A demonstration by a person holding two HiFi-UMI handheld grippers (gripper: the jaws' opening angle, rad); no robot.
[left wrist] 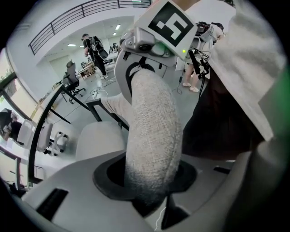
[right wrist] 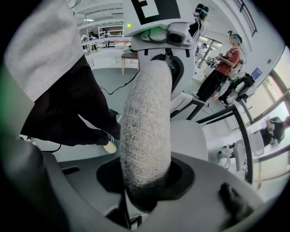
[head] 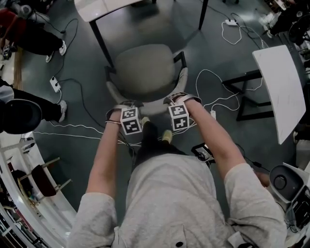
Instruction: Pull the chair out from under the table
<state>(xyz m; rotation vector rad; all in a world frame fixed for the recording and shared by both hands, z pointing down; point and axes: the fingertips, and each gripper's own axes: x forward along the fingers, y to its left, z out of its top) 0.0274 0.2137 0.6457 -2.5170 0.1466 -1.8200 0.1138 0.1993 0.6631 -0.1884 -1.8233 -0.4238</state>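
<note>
Both grippers on the chair backrest, chair clear of the table edge

left gripper (head: 122, 103): fingers straddle the top of the grey fabric backrest (head: 153, 106), which runs right through the jaw gap in the left gripper view. A dark gap shows on each side of the fabric, so I read it as loosened, not clamping. right gripper (head: 178, 99): fingers closed onto the same backrest rim further along, with fabric filling the gap in the right gripper view, so it's gripping. Both point steeply down, marker cubes up, side by side with a bit of rim between them. chair (head: 145, 68): seat fully visible on the floor, just short of the white table (head: 97, 7) top, its front close to the black table legs
</note>
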